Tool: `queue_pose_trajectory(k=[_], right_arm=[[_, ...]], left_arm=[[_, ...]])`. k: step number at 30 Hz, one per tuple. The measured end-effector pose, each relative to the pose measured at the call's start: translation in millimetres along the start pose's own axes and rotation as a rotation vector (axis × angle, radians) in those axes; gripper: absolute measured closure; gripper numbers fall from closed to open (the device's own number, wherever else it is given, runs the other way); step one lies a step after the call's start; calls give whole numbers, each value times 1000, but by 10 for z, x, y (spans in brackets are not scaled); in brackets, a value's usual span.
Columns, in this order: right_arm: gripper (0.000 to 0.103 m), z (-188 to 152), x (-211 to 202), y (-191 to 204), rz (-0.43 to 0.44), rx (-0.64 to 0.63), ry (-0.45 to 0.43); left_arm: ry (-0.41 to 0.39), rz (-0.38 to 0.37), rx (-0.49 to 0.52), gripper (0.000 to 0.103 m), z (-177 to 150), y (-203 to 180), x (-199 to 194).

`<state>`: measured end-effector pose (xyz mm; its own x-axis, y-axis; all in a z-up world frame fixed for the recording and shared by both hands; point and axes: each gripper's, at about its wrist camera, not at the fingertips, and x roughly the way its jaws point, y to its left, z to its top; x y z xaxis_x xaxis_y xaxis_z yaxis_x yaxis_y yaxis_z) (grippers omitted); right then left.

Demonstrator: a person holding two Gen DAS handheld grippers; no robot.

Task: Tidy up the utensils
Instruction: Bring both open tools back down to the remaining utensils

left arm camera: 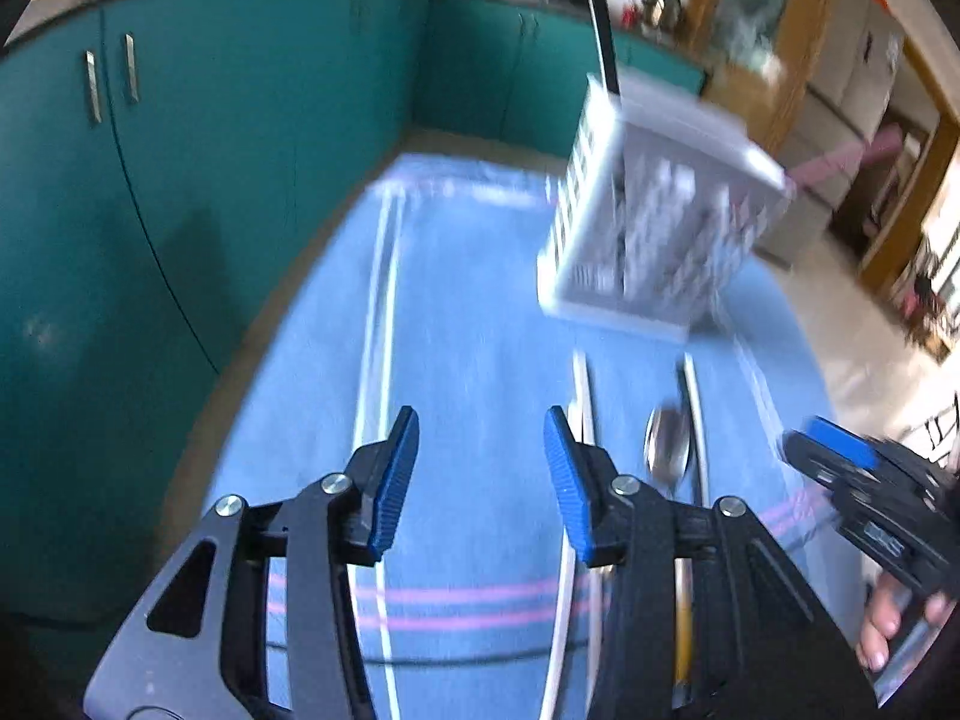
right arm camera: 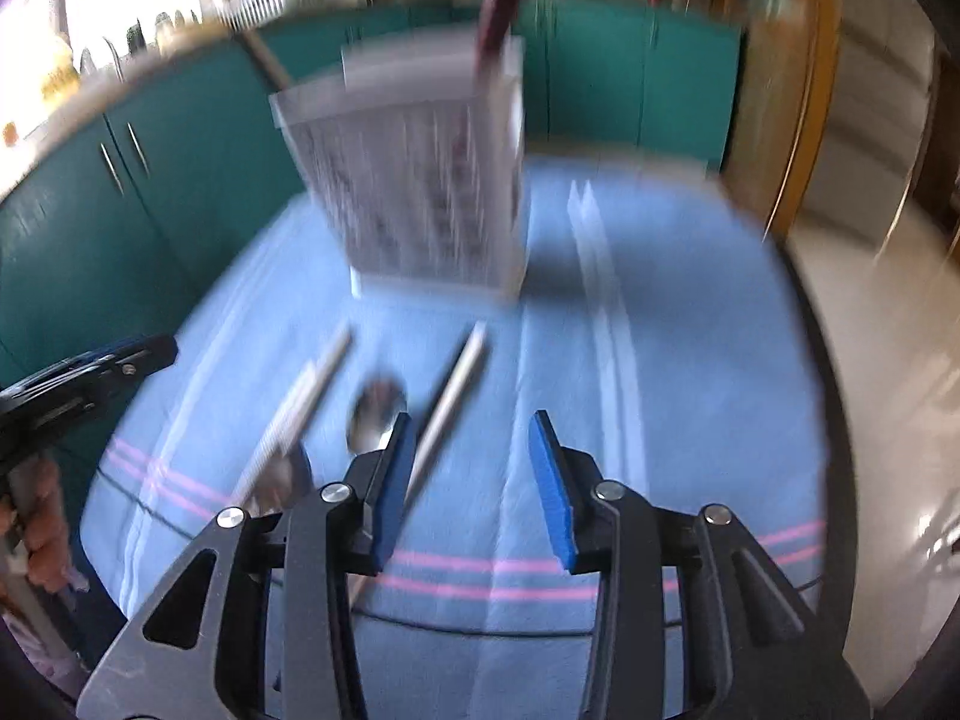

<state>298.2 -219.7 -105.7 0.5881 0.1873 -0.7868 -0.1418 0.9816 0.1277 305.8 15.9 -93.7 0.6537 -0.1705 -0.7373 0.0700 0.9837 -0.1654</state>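
Note:
A white slotted utensil basket [left arm camera: 654, 222] stands on the blue cloth [left arm camera: 468, 312], with a dark handle [left arm camera: 603, 24] sticking out of it; it also shows in the right wrist view [right arm camera: 420, 180]. Metal utensils lie on the cloth in front of it: a spoon [right arm camera: 378, 414], a straight silver handle [right arm camera: 450, 396] and another utensil [right arm camera: 300, 408]. In the left wrist view the spoon [left arm camera: 666, 450] lies right of my fingers. My left gripper [left arm camera: 480, 474] is open and empty above the cloth. My right gripper [right arm camera: 471, 474] is open and empty just right of the utensils. Both views are blurred.
Teal cabinets [left arm camera: 180, 180] run along the left and back under a countertop. A wooden door frame [left arm camera: 798, 90] and a pale tiled floor [right arm camera: 888, 420] lie to the right. The cloth has pink stripes [right arm camera: 480, 576] near its front edge.

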Motion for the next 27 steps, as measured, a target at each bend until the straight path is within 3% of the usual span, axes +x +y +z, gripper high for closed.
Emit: queue_pose_trajectory(k=[5,7,9,10,19,27], right_arm=[[69,-72,406,62,79,44,133],[69,-74,435,121,60,33,126],[82,-45,443,185,12,13,133],[83,-50,474,209,-3,9,143],[84,-2,506,314,-26,-28,151],[86,41,568,99,15,59,193]], left_arm=[[52,-30,13,61,-183,-22,108],[69,-31,30,61,-236,-75,146],[79,-33,42,61,-269,-121,158],[86,-39,44,61,-294,-144,167],[103,-61,60,61,-336,-236,220],[107,-48,42,59,-355,-162,190]])
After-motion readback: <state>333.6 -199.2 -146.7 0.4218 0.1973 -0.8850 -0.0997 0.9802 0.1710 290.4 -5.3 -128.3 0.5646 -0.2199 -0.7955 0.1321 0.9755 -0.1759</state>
